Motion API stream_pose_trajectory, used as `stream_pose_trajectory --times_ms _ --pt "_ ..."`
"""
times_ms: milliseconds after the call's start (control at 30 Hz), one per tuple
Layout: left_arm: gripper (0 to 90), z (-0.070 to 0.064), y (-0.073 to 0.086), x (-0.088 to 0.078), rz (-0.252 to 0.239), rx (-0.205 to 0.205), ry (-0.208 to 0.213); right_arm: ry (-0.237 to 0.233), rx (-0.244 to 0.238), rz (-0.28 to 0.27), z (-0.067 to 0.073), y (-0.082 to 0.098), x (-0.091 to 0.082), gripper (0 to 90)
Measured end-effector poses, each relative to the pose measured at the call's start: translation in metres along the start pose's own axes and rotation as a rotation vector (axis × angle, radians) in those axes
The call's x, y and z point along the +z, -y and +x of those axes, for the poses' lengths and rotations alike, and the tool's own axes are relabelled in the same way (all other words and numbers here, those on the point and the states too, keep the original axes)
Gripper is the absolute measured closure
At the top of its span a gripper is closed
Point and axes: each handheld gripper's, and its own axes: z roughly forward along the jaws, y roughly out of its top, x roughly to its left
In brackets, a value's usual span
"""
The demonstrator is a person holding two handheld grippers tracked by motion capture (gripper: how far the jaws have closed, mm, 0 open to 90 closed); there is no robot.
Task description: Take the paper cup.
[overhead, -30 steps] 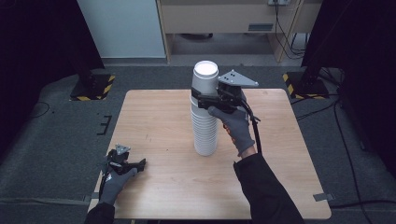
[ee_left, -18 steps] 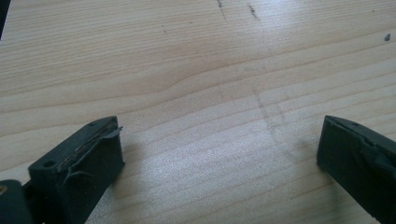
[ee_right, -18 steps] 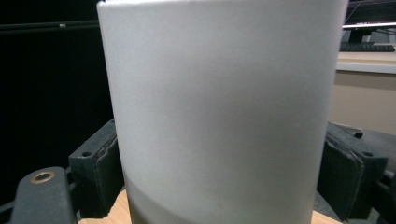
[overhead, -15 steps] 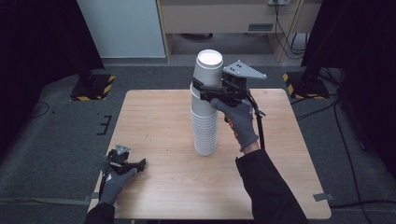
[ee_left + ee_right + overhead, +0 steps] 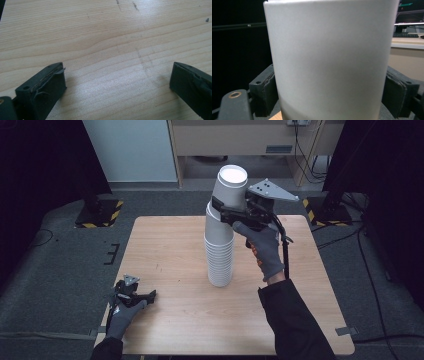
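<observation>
Our right gripper is clamped on the top cup, tilted at the stack, mid-table; it may drag cups below along (nested tight). Left gripper rests released at seven o'clock.

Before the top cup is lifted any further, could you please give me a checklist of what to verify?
1. Right gripper has a jaw on each side of the top cup: ok, the right gripper view shows both pads against the wall.
2. Top cup coming off straight: not ok, it leans right of the stack.
3. Stack standing on the table: ok, upright near the middle.
4. Only one cup in the grip: cannot tell.
5. Left gripper out of the way: ok, open, low at the table's near left corner.
</observation>
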Motion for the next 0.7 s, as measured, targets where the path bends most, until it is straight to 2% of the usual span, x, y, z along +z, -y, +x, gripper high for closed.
stream_pose_trajectory --times_ms 333,700 --pt "0.0 0.0 0.0 0.0 0.0 0.0 0.0 0.047 -0.008 -0.019 -0.016 -0.011 -0.032 15.3" --pt "0.0 0.0 0.0 0.0 0.0 0.0 0.0 0.097 0.003 -0.021 -0.034 -0.005 -0.059 15.4"
